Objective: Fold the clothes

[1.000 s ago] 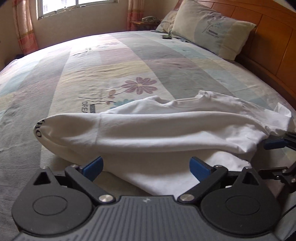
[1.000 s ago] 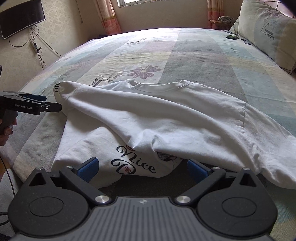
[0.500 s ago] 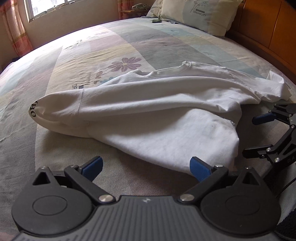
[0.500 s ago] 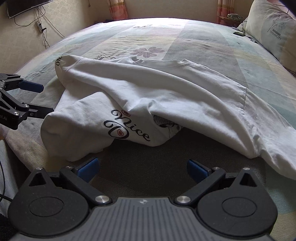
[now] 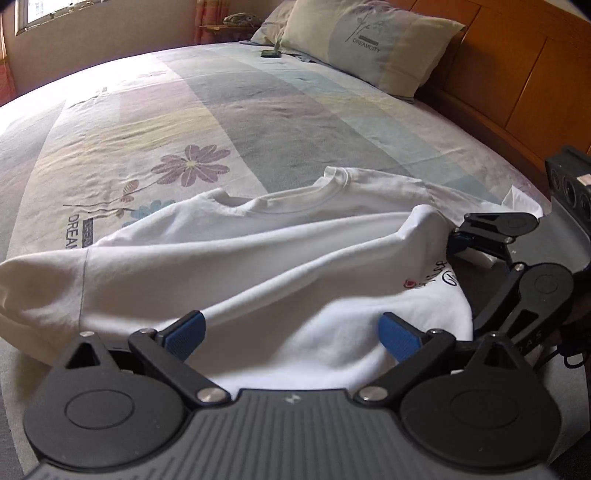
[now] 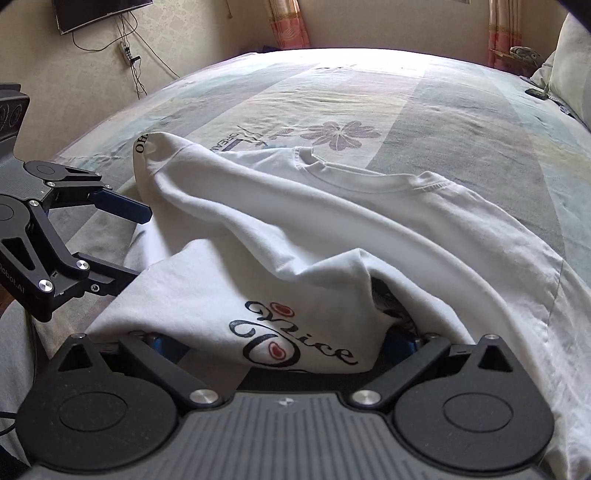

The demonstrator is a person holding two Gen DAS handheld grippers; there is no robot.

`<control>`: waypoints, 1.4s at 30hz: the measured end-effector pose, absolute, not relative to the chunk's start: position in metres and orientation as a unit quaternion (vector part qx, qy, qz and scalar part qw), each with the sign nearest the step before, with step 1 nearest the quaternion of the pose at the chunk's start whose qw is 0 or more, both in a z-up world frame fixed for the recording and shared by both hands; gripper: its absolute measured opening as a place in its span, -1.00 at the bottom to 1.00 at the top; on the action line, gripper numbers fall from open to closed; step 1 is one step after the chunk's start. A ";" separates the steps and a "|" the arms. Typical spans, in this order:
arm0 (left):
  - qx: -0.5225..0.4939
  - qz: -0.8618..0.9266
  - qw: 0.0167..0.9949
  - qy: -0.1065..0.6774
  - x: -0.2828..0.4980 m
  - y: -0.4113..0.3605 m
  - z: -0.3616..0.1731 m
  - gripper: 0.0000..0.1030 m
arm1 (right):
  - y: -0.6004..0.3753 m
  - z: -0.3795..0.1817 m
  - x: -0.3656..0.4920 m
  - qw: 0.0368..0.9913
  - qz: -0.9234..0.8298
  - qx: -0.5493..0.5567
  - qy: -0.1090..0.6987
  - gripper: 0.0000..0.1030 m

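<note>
The white T-shirt (image 5: 229, 266) lies crumpled on the bed (image 5: 258, 110). Left gripper (image 5: 291, 334): fingers spread wide, holding nothing, the shirt's near edge between them. Right gripper (image 6: 284, 347): fingers spread wide, the printed fold draped across them.

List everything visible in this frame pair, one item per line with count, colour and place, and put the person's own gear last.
T-shirt: one, white with black "Nice" lettering, rumpled on the near part of the bed.
Bedsheet: one, pastel stripes with flower prints, covering the bed.
Pillow: one seen whole, cream, against the headboard.
Headboard: one, orange-brown wood, far right.
Small dark object: one, on the sheet near the pillow; too small to identify.
Television: one, black, on the left wall.
Curtains: pink-orange, by the window.
Left gripper: black, blue fingers open, at the shirt's near edge.
Right gripper: black, fingers open, shirt edge lying between them.
</note>
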State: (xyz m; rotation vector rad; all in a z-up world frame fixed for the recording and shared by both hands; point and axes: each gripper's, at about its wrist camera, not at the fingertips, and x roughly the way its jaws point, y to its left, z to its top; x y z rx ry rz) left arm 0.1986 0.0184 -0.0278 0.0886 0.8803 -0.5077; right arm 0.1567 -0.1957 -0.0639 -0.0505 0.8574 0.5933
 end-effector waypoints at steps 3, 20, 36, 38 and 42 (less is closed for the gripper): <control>0.044 -0.227 0.883 0.408 0.225 0.018 -0.024 0.94 | -0.201 -0.052 0.181 0.877 0.279 -0.022 0.390 1.00; 0.086 -0.182 0.892 0.404 0.186 0.047 -0.021 0.94 | -0.206 -0.045 0.222 0.890 0.241 -0.020 0.386 1.00; 0.106 -0.273 0.846 0.445 0.136 -0.021 -0.060 0.95 | -0.237 -0.083 0.069 0.870 0.197 0.013 0.452 1.00; 0.121 -0.243 0.859 0.434 0.152 -0.032 -0.060 0.94 | -0.236 -0.086 0.066 0.873 0.190 0.010 0.450 1.00; 0.083 -0.227 0.877 0.415 0.186 -0.030 -0.041 0.94 | -0.233 -0.088 0.062 0.879 0.178 -0.002 0.442 1.00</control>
